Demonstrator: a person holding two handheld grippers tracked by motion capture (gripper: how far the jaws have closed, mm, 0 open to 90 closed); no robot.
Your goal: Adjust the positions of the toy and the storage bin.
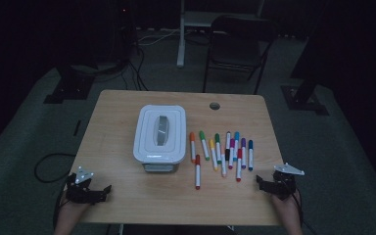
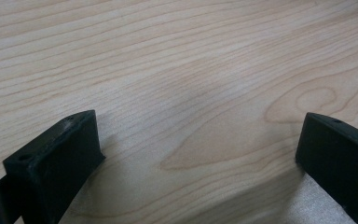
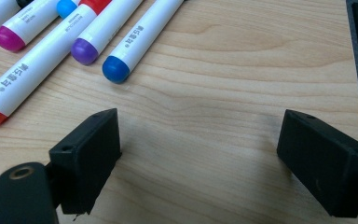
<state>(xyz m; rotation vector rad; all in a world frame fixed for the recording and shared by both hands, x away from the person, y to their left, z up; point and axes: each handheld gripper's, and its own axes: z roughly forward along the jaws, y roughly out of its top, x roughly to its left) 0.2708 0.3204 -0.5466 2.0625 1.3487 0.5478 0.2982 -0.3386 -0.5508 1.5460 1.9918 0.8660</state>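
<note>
a dim lab or studio. a lone wooden table (image 1: 127, 196) stands on grey carpet (image 1: 333, 161). black stands (image 1: 71, 83), floor cables (image 1: 137, 68) and a folding chair (image 1: 235, 44) surround it.

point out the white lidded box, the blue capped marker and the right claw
white lidded box (image 1: 159, 133), high view, lid top
blue capped marker (image 3: 142, 38), right gripper view, white barrel
right claw (image 1: 274, 185), high view, between fingertips

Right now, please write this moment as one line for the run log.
left gripper: open, empty, over bare table | right gripper: open, empty, beside markers | white box: lid on
</note>
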